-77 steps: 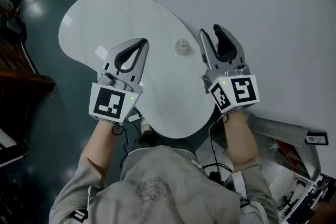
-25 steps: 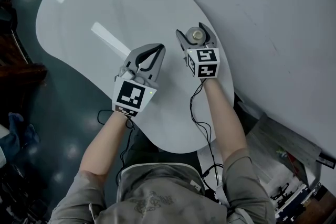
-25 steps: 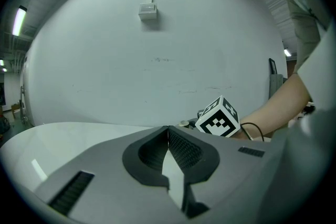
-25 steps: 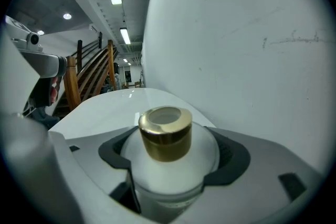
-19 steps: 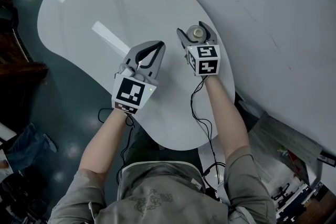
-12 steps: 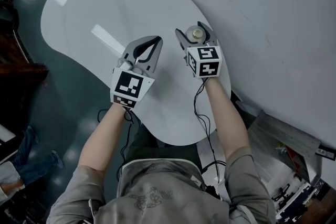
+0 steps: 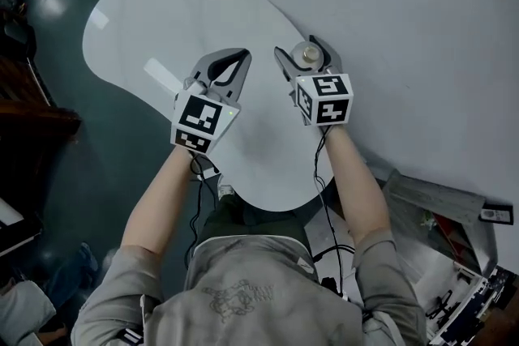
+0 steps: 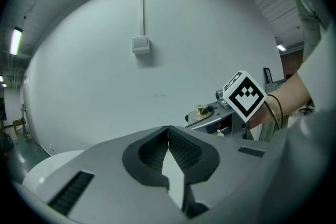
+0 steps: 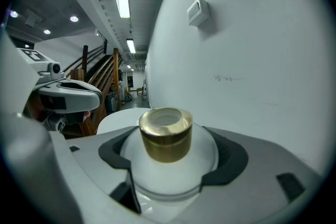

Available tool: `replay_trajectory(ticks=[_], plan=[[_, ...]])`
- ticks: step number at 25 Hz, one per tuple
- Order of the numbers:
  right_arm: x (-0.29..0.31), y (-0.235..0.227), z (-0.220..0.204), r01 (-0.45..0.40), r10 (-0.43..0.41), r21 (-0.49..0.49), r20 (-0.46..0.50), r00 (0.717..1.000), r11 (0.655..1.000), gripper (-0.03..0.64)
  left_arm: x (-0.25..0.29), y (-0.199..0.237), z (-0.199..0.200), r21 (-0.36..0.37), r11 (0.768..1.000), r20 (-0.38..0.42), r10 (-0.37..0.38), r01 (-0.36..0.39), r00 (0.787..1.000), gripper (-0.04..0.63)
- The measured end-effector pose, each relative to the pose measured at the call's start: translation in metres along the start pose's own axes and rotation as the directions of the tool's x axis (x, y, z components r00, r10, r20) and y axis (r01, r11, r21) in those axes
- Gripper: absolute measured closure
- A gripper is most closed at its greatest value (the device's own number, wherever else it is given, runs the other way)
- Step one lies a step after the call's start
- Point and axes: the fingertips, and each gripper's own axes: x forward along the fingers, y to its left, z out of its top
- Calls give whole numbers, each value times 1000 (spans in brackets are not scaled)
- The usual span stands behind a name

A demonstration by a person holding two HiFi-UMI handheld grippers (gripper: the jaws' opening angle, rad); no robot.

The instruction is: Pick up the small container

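The small container point(image 9: 168, 157) is a white rounded jar with a gold collar point(image 9: 166, 134) round its open mouth. It sits upright between the jaws of my right gripper point(image 9: 169, 165), which is shut on its body. In the head view the small container point(image 7: 310, 53) shows as a pale round top inside the right gripper point(image 7: 308, 57), near the table's far right edge. My left gripper point(image 7: 228, 65) hovers to its left over the table, shut with nothing in it. In the left gripper view the left gripper point(image 8: 168, 136) has its pads touching, and the small container point(image 8: 202, 110) shows to the right.
The white kidney-shaped table point(image 7: 154, 20) stands against a pale grey wall point(image 7: 422, 36). Dark floor point(image 7: 49, 174) lies to its left. Clutter and cables point(image 7: 454, 271) lie at the lower right. A wall box point(image 8: 140, 44) with a conduit hangs on the wall ahead.
The right gripper went from standing open beside the container to being shut on it. Over the last second both grippers have stayed nearly still while the head view drifted.
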Motion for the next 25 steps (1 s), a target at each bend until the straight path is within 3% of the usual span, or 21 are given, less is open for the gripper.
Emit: replay_trajectory(ticks=[6,13,20,25], plan=[[-59,15,49,18,-17,-47,22,1000,999,282,-32,-12,49,38,999,58,-5,3,998,578],[-131,53,89,-40,46,-74,78,996,996,282,-73,-35,95,75,997,118,-25,16,993,578],[-190,93,103,-83,94,-98,111,989,992,282,-113,-52,120,92,996,163,-25,10,986,578],[-219,113,90,-119,128,-91,94,987,989,282,-139,-75,129,118,993,192,-33,11,981,578]])
